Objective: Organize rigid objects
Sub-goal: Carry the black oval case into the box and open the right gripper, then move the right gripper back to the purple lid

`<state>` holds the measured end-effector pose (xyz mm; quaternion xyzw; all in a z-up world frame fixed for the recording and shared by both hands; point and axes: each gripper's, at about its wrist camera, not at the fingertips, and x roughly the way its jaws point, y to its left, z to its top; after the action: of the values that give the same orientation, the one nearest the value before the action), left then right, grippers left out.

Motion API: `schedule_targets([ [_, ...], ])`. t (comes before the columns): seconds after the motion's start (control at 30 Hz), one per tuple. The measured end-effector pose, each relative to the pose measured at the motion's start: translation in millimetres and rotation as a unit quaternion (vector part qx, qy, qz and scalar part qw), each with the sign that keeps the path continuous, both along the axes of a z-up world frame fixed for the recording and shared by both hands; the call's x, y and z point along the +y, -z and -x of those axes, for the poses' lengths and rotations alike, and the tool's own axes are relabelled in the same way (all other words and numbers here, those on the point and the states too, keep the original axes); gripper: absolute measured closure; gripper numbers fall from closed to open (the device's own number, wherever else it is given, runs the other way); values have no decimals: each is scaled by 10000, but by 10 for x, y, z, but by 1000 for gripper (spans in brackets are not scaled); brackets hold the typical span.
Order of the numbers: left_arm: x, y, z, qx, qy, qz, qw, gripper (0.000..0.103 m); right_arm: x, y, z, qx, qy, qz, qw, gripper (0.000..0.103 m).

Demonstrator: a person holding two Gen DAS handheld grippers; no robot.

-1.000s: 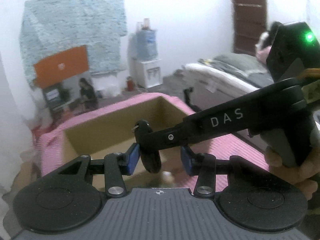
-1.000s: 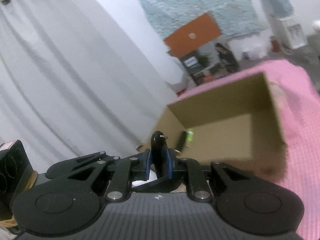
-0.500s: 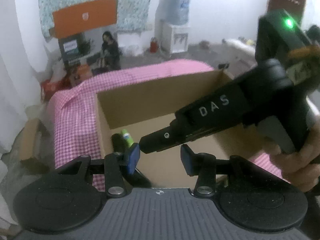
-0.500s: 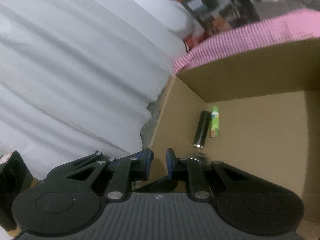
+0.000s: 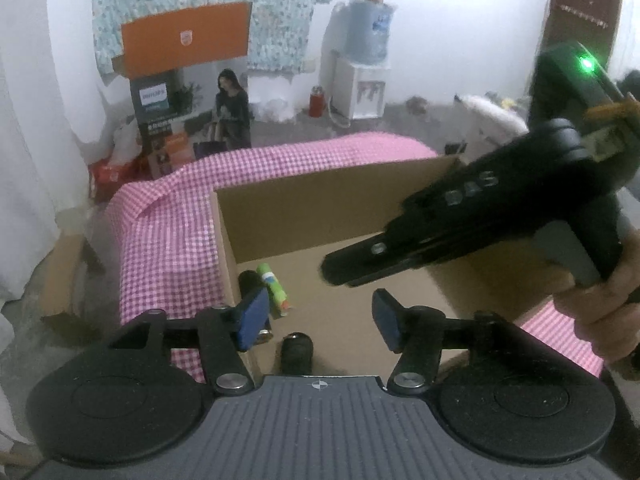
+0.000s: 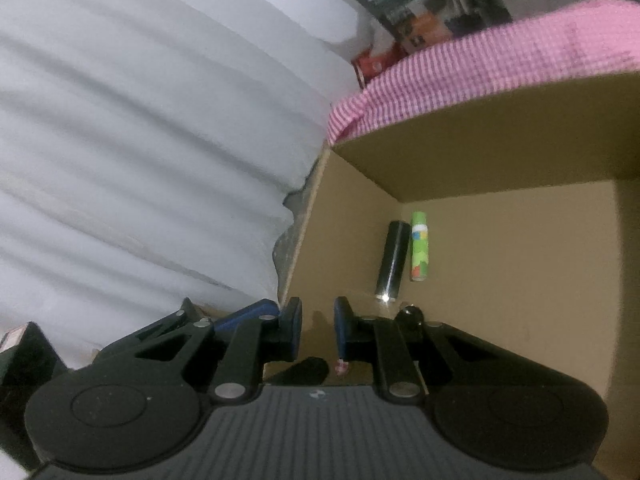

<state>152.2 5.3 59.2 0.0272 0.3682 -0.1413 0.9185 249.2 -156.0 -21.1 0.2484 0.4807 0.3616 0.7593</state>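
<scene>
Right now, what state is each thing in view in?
cardboard box, open-topped.
black cylinder, lying flat on the box floor.
green tube, lying flat beside it.
small black object, loose on the box floor.
left tool, jaws opening, gripping nothing.
right tool, shut, empty.

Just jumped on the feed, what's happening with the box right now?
A person holds a gripper in each hand over an open cardboard box that sits on a pink checked cloth. The left gripper has its jaws opening with nothing between them; a small black object lies on the box floor just below. The right gripper is nearly shut and empty. A black cylinder and a green tube lie side by side along the box's wall.
</scene>
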Motion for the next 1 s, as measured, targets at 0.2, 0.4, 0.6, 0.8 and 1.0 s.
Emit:
schedule_targets([
  [0.2,16,-198,337,-403,71,109,9991,30,-354,-267,530,-537,277,-183,9980,82],
  [0.4,-33,-246,738,-573,223,153,9980,15,-613,-322,1156,-1041,573,-30,9929,51],
  [0.6,-178,16,1029,-251,459,138,9985,10,-762,-172,1696,-1224,833,326,9884,51],
  [0.8,-357,468,1140,245,738,-59,9970,9,-780,158,2060,-1179,977,731,9855,51],
  [1.0,-527,808,1178,529,905,-499,9932,9,-700,466,2183,-1044,1008,1145,9828,51],
])
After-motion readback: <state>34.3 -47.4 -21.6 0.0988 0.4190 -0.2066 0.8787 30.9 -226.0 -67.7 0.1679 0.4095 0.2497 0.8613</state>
